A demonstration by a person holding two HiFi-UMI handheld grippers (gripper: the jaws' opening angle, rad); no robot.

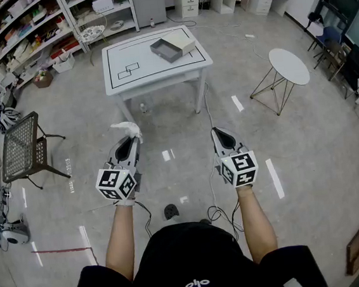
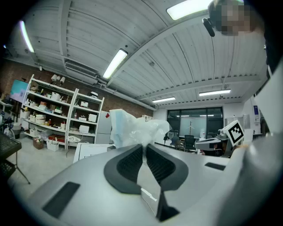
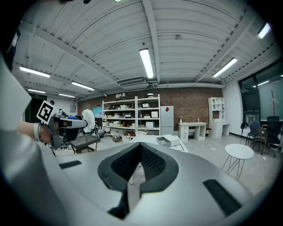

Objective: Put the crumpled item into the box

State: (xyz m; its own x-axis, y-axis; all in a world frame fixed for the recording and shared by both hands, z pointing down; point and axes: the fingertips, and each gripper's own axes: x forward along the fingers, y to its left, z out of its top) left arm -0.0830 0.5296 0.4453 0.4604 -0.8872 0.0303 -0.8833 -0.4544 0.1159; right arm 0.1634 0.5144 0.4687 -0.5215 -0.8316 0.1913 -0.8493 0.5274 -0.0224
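My left gripper [image 1: 131, 136] is shut on a crumpled white plastic item [image 1: 127, 128], which sticks out past its tips. In the left gripper view the crumpled item [image 2: 132, 130] bulges above the closed jaws of the left gripper [image 2: 144, 145]. My right gripper [image 1: 217, 133] is shut with nothing in it; in its own view the right gripper [image 3: 140, 145] points toward the table. The box [image 1: 172, 46], grey with a pale lid part, lies open on the white table [image 1: 152, 66] ahead, well beyond both grippers. The same box [image 3: 172, 140] shows small in the right gripper view.
A mesh-seat chair [image 1: 20, 147] stands on the floor at my left. A small round white side table [image 1: 288, 66] stands at the right. Shelves [image 1: 33, 27] with clutter line the back left wall. Cables [image 1: 215, 213] trail on the floor near my feet.
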